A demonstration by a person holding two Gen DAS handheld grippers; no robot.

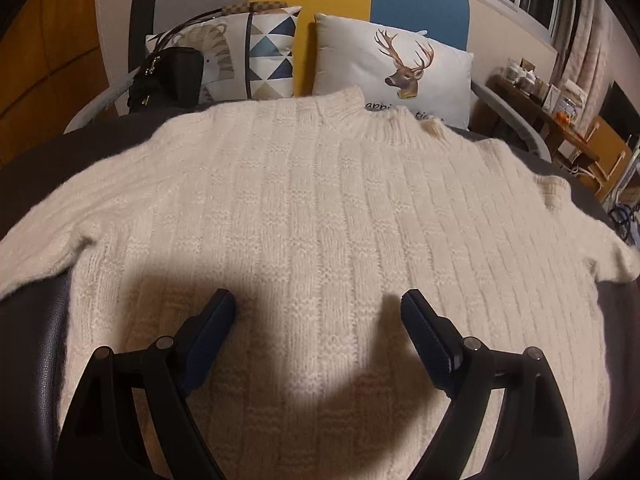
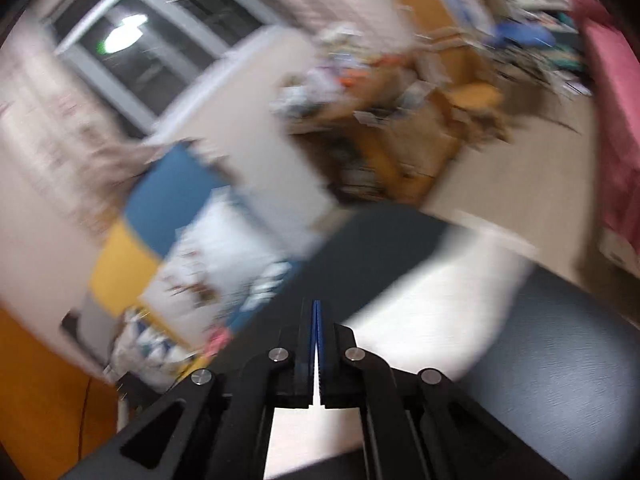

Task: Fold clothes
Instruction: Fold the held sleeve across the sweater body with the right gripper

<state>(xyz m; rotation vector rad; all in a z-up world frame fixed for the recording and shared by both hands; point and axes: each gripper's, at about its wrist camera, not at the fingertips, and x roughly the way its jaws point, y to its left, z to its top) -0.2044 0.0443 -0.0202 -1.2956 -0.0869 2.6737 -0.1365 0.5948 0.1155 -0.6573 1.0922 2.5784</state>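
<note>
A cream ribbed knit sweater point(image 1: 320, 208) lies flat on a dark leather-like surface point(image 1: 36, 168), collar at the far side and both sleeves spread sideways. My left gripper point(image 1: 318, 304) hovers over the sweater's lower body, open wide, with nothing between its blue pads; its shadow falls on the knit. The right wrist view is heavily blurred. My right gripper point(image 2: 317, 308) is shut, blue pads pressed together with no cloth showing between them. Part of the pale sweater point(image 2: 440, 312) lies below and to its right on the dark surface point(image 2: 560, 360).
Behind the collar stand a deer-print pillow point(image 1: 400, 68) and a geometric-print pillow point(image 1: 260, 52), with a black handbag point(image 1: 168, 76) at the back left. A cluttered wooden desk point(image 1: 540, 96) stands at the right, beyond the surface's edge.
</note>
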